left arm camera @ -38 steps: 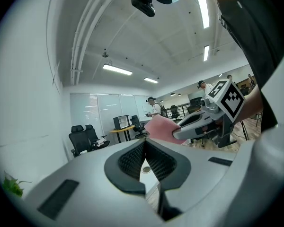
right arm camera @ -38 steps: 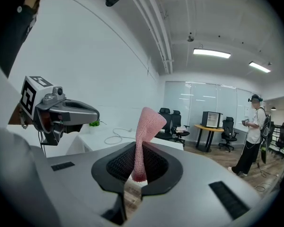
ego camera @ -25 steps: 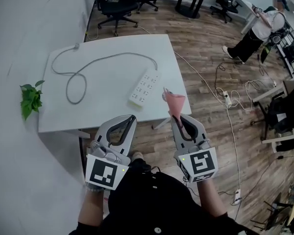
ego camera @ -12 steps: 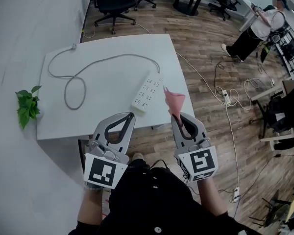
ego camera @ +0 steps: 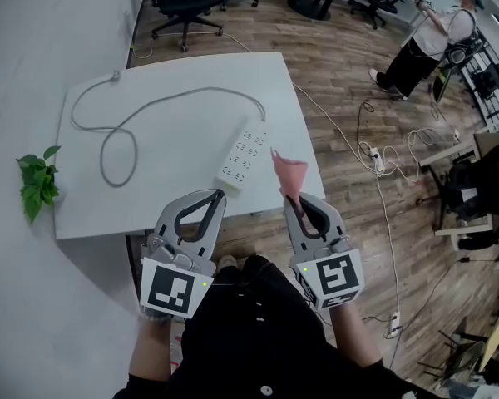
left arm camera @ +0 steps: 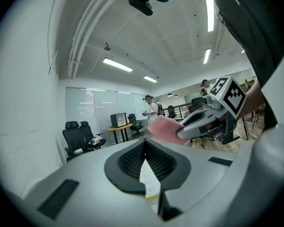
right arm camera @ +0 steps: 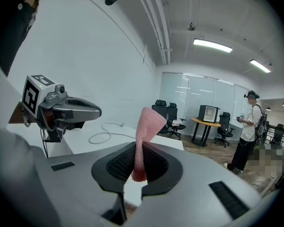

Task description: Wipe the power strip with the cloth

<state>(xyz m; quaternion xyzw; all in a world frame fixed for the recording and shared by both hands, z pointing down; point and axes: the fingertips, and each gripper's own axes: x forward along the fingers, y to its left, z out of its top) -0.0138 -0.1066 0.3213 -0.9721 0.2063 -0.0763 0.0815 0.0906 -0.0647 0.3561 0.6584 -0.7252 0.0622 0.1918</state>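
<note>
We count one long white plastic power strip [ego camera: 243,152], one pink knitted cloth [ego camera: 288,171], one looping grey cable [ego camera: 116,135] and one leafy green plant [ego camera: 35,185]. There are also two grey grippers. Both are held low in front of the body at the near edge of the white table [ego camera: 183,65], pointing toward it. The left gripper [ego camera: 218,196] has its tips pressed together on nothing. The right gripper [ego camera: 292,199] pinches the cloth, which stands up from its jaws. The power strip lies diagonally on the table, apart from both. Each gripper's marker cube [ego camera: 173,289] shows a black-and-white square pattern.
</note>
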